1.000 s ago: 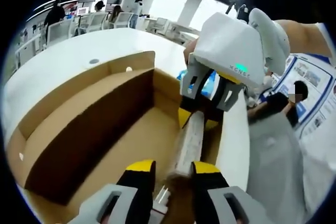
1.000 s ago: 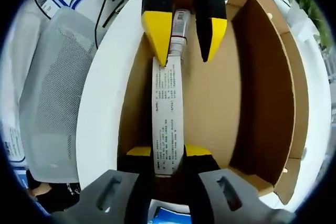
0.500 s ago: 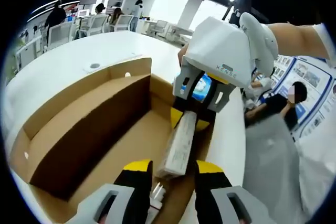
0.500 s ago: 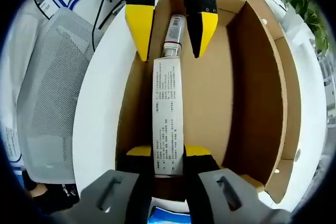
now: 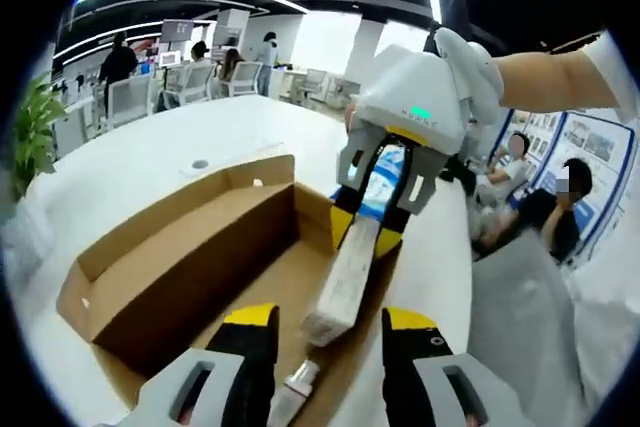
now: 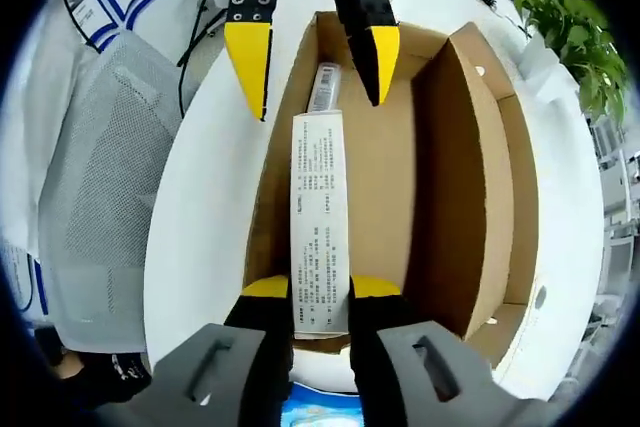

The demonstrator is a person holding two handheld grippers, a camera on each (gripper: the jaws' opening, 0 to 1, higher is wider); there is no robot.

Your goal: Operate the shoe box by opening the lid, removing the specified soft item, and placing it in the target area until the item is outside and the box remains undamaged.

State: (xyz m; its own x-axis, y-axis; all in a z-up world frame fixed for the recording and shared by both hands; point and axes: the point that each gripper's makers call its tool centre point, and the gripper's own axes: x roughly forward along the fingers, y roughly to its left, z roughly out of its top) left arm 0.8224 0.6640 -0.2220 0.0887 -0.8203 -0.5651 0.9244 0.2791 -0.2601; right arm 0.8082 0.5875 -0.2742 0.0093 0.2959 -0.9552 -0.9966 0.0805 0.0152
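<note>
The open cardboard shoe box (image 6: 470, 187) lies on a white table, its lid (image 5: 170, 247) standing up along one side. A long white printed pack (image 6: 319, 217) hangs lengthwise over the box floor, and my right gripper (image 6: 320, 292) is shut on its near end. In the left gripper view the right gripper (image 5: 365, 229) holds the far end of the pack (image 5: 345, 277). My left gripper (image 5: 330, 325) is open, its yellow tips wide on either side of the pack's free end without touching it. From the right gripper view the left gripper (image 6: 312, 57) hangs open above a small tube (image 6: 325, 87) lying in the box.
The white table (image 5: 150, 157) stretches beyond the box. A grey mesh chair (image 6: 100, 177) stands close by the table edge. A potted plant (image 6: 565, 17) is past the box lid. Seated people (image 5: 545, 207) and posters are off to the side.
My left gripper has let go of the pack, opened wide and drawn back. The right gripper, still shut on the pack, has lifted it higher above the box.
</note>
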